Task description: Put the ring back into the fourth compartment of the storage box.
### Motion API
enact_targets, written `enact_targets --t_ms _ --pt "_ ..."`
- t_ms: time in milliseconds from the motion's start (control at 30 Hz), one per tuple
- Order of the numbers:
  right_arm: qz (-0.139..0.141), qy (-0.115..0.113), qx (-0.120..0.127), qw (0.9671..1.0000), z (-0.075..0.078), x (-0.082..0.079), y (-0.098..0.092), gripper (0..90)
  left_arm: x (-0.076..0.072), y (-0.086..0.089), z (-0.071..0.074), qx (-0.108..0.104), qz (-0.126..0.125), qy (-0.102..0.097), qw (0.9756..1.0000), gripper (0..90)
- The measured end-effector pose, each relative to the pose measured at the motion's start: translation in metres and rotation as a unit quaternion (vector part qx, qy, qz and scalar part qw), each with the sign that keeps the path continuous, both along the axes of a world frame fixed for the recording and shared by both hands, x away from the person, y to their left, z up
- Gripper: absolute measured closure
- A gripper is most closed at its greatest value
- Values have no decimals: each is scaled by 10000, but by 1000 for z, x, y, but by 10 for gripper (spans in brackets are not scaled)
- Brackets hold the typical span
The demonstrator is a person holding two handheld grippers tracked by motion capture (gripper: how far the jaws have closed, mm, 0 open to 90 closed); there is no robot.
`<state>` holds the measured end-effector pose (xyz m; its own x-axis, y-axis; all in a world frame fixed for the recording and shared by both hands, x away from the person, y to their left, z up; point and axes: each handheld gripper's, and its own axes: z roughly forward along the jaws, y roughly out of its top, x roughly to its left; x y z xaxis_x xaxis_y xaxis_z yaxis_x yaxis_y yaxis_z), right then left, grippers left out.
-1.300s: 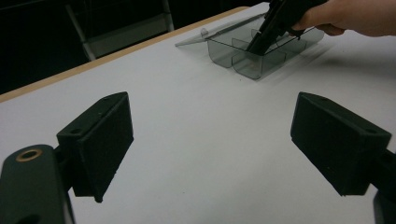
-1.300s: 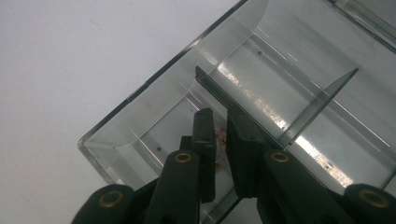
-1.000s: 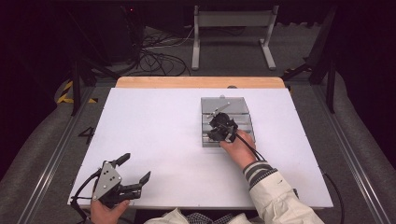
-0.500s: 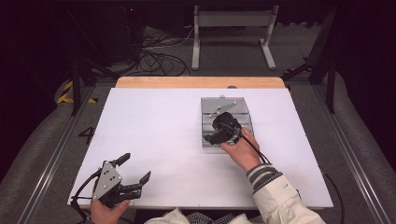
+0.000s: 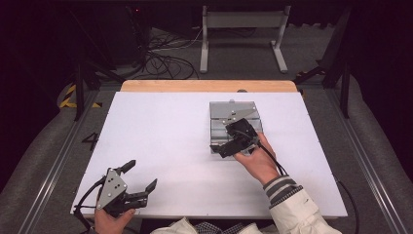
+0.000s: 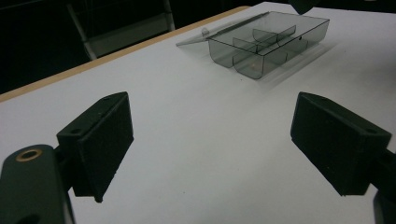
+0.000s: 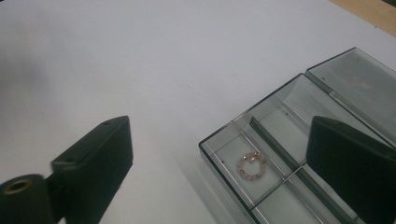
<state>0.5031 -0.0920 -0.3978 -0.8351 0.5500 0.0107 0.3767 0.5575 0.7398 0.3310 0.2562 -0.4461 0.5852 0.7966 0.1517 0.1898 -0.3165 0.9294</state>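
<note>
- Smoke-grey clear plastic forms the compartment box (image 5: 234, 124), which sits on the white table (image 5: 160, 141) right of centre, toward the far wooden edge.
- The box lid (image 7: 359, 81) is hinged open and lies flat behind the box, as seen in the right gripper view.
- A small bead bracelet (image 7: 252, 165), pink and gold, lies flat in a corner compartment of the box, touching the floor of that cell and clear of the dividers.
- The right tool (image 5: 221, 146) hangs just above the near edge of the box; its jaws have just been opening and stand spread, with nothing between them. The bracelet lies below, untouched.
- The left tool (image 5: 141, 180) rests at the near left corner of the table, well apart from the box, jaws spread wide and empty.
- In the left gripper view the box (image 6: 261, 46) appears far off, beyond bare table surface.
</note>
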Motion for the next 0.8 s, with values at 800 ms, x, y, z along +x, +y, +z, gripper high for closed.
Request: enact_targets --t_ms 800 --pt "129 -520 362 9979 12 -18 -11 0 0 0 0 17 24 -9 10000 136"
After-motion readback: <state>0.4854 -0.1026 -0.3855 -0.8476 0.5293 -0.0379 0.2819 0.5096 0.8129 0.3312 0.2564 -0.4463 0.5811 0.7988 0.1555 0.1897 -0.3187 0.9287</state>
